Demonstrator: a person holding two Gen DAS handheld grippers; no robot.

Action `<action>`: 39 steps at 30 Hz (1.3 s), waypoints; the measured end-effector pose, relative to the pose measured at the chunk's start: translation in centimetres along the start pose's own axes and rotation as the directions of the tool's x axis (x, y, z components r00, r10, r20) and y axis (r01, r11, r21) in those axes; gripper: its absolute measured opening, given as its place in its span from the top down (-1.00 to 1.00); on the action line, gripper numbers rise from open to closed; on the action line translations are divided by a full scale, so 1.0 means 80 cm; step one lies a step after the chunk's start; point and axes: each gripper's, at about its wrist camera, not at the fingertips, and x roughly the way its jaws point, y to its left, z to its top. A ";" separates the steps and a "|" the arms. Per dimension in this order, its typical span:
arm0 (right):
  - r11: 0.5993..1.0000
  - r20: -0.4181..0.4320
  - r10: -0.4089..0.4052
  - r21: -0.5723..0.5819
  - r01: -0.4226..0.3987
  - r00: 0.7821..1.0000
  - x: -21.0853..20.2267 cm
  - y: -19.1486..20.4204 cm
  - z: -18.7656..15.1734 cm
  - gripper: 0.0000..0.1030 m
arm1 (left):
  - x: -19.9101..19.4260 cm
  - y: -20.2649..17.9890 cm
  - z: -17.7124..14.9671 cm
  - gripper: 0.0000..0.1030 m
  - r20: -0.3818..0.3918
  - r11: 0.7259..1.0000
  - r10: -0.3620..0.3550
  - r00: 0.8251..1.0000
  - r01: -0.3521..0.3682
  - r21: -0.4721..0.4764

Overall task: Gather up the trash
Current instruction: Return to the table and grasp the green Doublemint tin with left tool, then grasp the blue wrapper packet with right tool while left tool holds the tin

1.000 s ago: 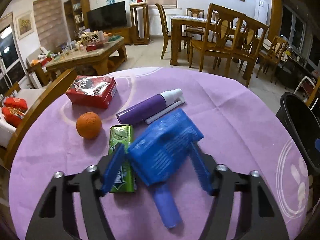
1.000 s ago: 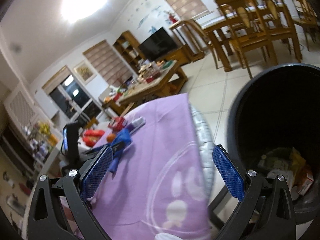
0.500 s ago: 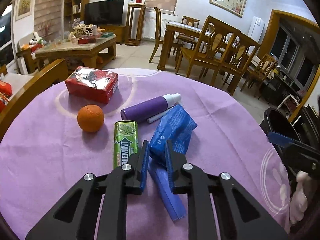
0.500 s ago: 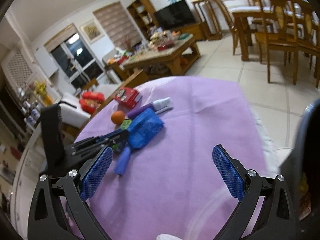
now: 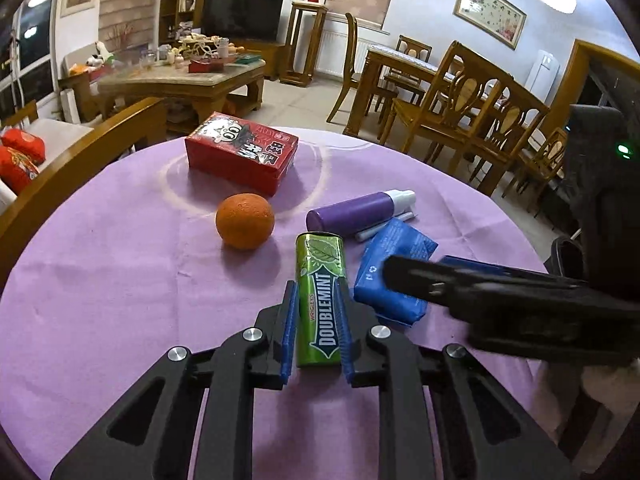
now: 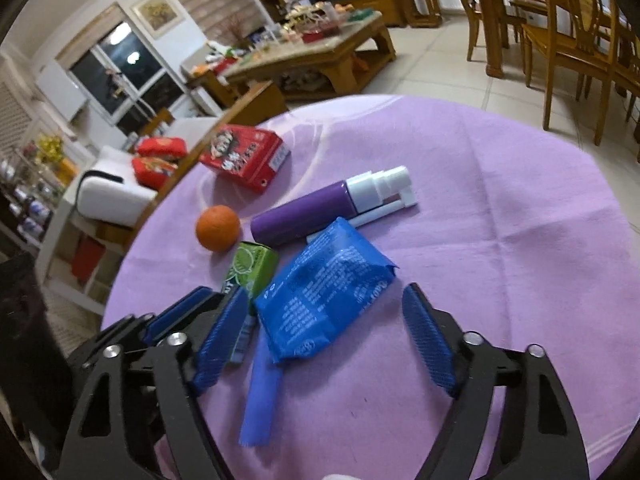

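Swinging in from the table's edge, the right gripper (image 6: 325,294) now hangs over the blue packet (image 6: 316,268), its jaws just narrowing from full spread. The packet lies between them on the purple cloth (image 6: 500,200), pads not yet touching it. The left gripper (image 5: 316,330) has shifted off the blue wrapper onto the gum pack (image 5: 320,276). Its jaws clamped tight, then eased a little, and now stand narrow with the pads against the pack's two long sides.

Both pieces of trash lie flat and just beside each other, so the two tools crowd one spot. The right gripper's near finger stands in the gap between pack and packet. It looks wise to lift the gum pack straight up first, then close on the packet's thick middle rather than its crimped end. A loose blue strip (image 6: 260,392) pokes out from under the packet and may stay behind. An orange (image 5: 245,221), a purple bottle (image 5: 352,212) and a red box (image 5: 242,152) sit farther back and look like keepers.

From the left wrist, the pads' fit on the gum pack is plain, but the right gripper is only a dark blur across the packet. From the right wrist, the packet's full outline, the strip and the open gap at each pad show clearly, while most of the gum pack hides behind a finger. No bin is clear in either view.
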 end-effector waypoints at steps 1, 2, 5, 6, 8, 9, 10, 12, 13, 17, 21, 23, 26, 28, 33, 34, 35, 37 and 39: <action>0.999 0.014 -0.029 -0.023 0.030 0.999 0.005 0.007 0.002 -0.43 | 0.000 -0.001 0.000 0.61 -0.001 1.000 0.002 1.000 -0.002 0.005; 0.998 0.018 -0.047 -0.033 0.048 0.999 0.010 0.009 0.002 -0.41 | 0.000 -0.001 0.000 0.60 -0.003 1.000 0.000 1.000 0.000 0.005; 0.992 0.029 -0.104 -0.069 0.106 0.994 0.022 0.019 0.009 -0.32 | -0.001 0.003 -0.003 0.60 -0.014 1.000 -0.023 1.000 0.023 -0.013; 0.988 0.035 -0.124 -0.090 0.127 0.992 0.026 0.022 0.010 -0.27 | -0.002 0.004 -0.004 0.59 -0.016 1.000 -0.026 1.000 0.026 -0.013; 0.985 0.045 -0.124 -0.119 0.129 0.991 0.032 0.026 0.012 -0.08 | -0.002 0.001 -0.004 0.58 -0.016 1.000 -0.020 1.000 0.020 0.001; 0.985 0.042 -0.112 -0.131 0.116 0.993 0.034 0.028 0.012 0.06 | -0.003 -0.001 -0.005 0.55 -0.014 1.000 -0.015 1.000 0.015 0.012; 0.983 0.045 -0.106 -0.146 0.111 0.993 0.034 0.030 0.011 0.12 | -0.002 -0.003 -0.005 0.51 -0.015 1.000 -0.015 1.000 0.015 0.016; 0.977 0.065 -0.123 -0.168 0.132 0.990 0.029 0.032 0.008 0.31 | 0.002 -0.004 -0.006 0.30 -0.032 0.999 -0.035 0.999 0.035 0.010; 0.975 0.079 -0.129 -0.171 0.141 0.988 0.024 0.030 0.005 0.33 | 0.004 -0.004 -0.006 0.26 -0.037 0.999 -0.041 0.998 0.042 0.009; 0.985 0.111 -0.103 -0.127 0.117 0.988 0.003 0.013 -0.005 0.55 | 0.012 -0.013 -0.004 0.16 -0.043 0.999 -0.021 0.999 0.022 0.038; 0.997 0.134 -0.036 -0.065 0.045 0.990 -0.022 -0.012 -0.019 0.56 | 0.023 -0.021 -0.002 0.37 -0.044 0.997 0.033 0.998 -0.030 0.066; 0.998 0.144 -0.024 -0.052 0.032 0.989 -0.034 -0.019 -0.027 0.56 | 0.021 -0.019 -0.004 0.40 -0.039 0.997 0.040 0.998 -0.037 0.063; 0.999 0.144 -0.007 -0.034 0.012 0.990 -0.042 -0.024 -0.043 0.58 | 0.016 -0.011 -0.005 0.41 -0.033 1.000 0.004 0.999 -0.004 0.024; 1.000 0.152 0.016 -0.028 -0.012 0.988 -0.046 -0.029 -0.053 0.58 | 0.010 -0.008 -0.007 0.41 -0.014 1.000 -0.017 1.000 0.017 0.004; 0.998 0.223 0.032 -0.060 -0.019 0.974 -0.061 -0.024 -0.068 0.63 | -0.018 -0.004 -0.009 0.40 0.070 0.999 -0.042 0.997 0.043 -0.017; 0.998 0.231 0.040 -0.058 -0.028 0.972 -0.064 -0.024 -0.068 0.63 | -0.022 -0.006 -0.009 0.40 0.078 0.999 -0.039 0.996 0.041 -0.017; 0.998 0.238 0.045 -0.052 -0.034 0.970 -0.067 -0.026 -0.069 0.63 | -0.026 -0.009 -0.008 0.40 0.086 0.999 -0.037 0.996 0.038 -0.013; 0.999 0.242 0.046 -0.036 -0.038 0.969 -0.069 -0.029 -0.068 0.63 | -0.039 -0.015 -0.009 0.40 0.103 0.999 -0.037 0.994 0.037 -0.005; 0.999 0.219 0.040 -0.037 -0.032 0.975 -0.064 -0.028 -0.067 0.61 | -0.049 -0.019 -0.013 0.40 0.110 0.999 -0.037 0.993 0.037 0.002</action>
